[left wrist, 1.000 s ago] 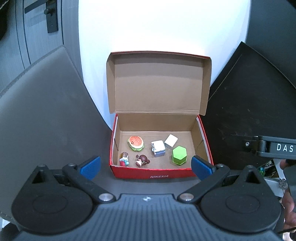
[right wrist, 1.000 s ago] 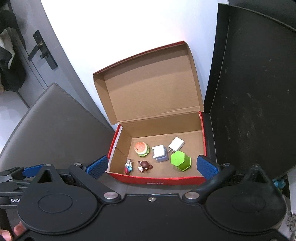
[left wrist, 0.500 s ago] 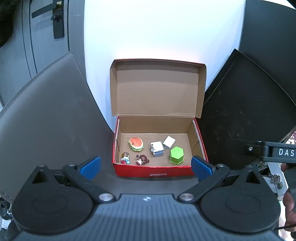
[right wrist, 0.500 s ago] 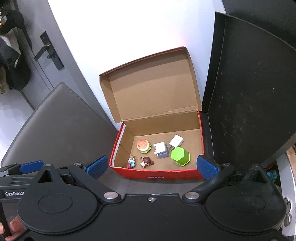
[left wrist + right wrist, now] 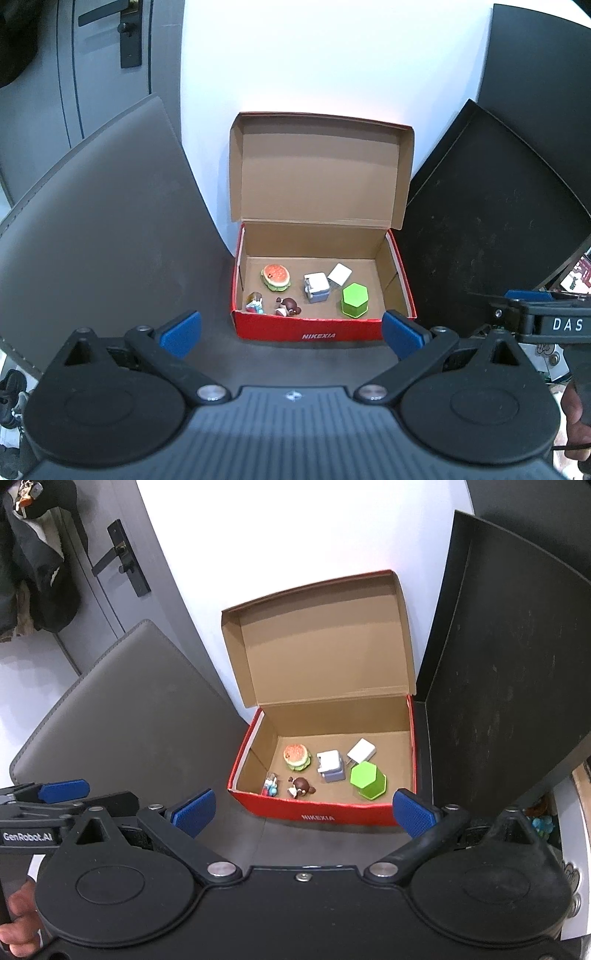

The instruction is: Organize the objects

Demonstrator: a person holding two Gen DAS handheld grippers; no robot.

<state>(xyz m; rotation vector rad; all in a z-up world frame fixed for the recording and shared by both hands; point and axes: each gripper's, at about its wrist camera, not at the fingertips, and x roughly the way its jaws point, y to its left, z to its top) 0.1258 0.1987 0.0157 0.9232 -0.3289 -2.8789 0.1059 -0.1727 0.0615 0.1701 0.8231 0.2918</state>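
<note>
Both hand-held grippers backed off; red box (image 5: 325, 328) smaller.

"NIKEXIA" on red box (image 5: 323, 335); "GenRobot.AI" on left gripper (image 5: 27, 836).

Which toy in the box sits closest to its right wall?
The green hexagonal block, at the right end of the red box; every other toy lies further left.

Grey door (image 5: 92, 602), black lever handle (image 5: 122, 559)
</note>
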